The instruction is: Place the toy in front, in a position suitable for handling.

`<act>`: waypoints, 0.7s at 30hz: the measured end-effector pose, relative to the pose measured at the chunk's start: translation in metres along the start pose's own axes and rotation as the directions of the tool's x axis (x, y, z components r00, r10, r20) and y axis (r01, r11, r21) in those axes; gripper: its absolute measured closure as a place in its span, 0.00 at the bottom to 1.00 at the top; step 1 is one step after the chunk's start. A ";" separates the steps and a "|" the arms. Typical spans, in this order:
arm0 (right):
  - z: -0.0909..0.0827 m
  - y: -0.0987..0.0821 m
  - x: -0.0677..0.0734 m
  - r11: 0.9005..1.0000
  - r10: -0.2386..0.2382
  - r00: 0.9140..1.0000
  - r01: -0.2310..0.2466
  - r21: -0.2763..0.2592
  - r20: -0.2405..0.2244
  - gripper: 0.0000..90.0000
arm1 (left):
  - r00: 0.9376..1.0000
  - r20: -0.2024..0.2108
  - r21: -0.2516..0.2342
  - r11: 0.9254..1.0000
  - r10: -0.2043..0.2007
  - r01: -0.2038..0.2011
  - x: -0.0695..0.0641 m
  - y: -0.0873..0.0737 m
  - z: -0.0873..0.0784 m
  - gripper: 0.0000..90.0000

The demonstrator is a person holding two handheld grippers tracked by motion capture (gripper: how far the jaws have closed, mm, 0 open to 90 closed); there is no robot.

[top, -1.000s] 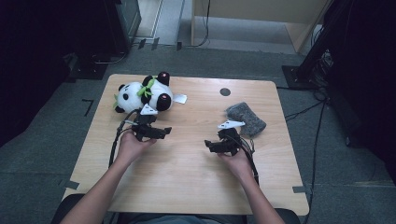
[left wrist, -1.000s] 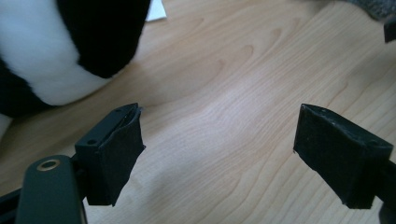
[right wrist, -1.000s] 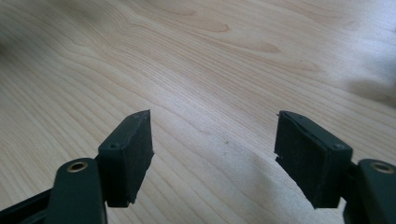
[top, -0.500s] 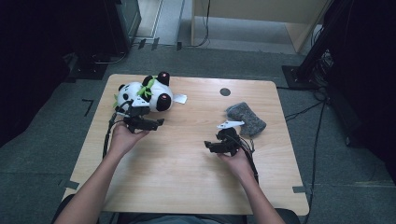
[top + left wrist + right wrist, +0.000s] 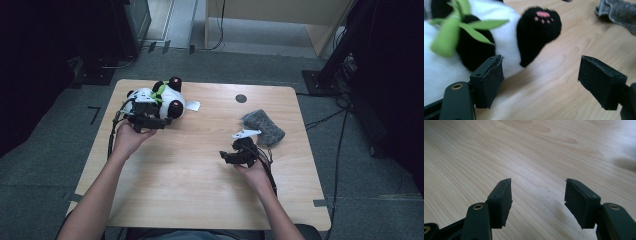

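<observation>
Panda toy lies at the desk's far left, just ahead of the left tool, whose jaws, just narrowing, hold nothing. Right tool gapes empty over bare wood near a grey cloth.

Black-and-white panda with green leaves, grey cloth, pale wood-grain table

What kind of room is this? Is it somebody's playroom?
Probably not a playroom. It looks more like a lab or workshop: a bare wooden table on grey floor, cables trailing across it, and dark equipment stands around. The toy panda seems to be there for practising with.
</observation>
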State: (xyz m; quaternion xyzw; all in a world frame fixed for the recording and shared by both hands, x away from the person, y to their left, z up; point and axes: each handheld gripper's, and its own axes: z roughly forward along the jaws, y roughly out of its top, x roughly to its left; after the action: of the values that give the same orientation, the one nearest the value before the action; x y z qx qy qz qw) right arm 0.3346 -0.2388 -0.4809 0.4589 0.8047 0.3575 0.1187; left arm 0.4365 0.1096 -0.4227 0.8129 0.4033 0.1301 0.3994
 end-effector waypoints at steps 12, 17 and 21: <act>-0.007 -0.004 -0.001 1.000 0.015 1.000 -0.015 0.004 -0.012 0.43 | 0.998 -0.059 -0.024 1.000 -0.011 0.009 0.020 0.018 -0.003 0.28; -0.008 -0.007 -0.002 1.000 0.014 1.000 -0.014 0.002 -0.009 0.43 | 0.996 -0.083 -0.040 0.999 -0.021 0.017 0.031 0.027 0.000 0.29; -0.010 -0.010 -0.004 1.000 0.023 1.000 -0.023 -0.002 -0.010 0.43 | 0.993 -0.112 -0.031 0.999 -0.026 0.023 0.041 0.032 0.007 0.31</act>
State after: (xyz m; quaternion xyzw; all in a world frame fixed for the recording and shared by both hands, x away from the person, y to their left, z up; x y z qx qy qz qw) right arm 0.3252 -0.2500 -0.4805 0.4660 0.7995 0.3623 0.1110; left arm 0.4840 0.1253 -0.4082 0.7933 0.4330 0.1767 0.3898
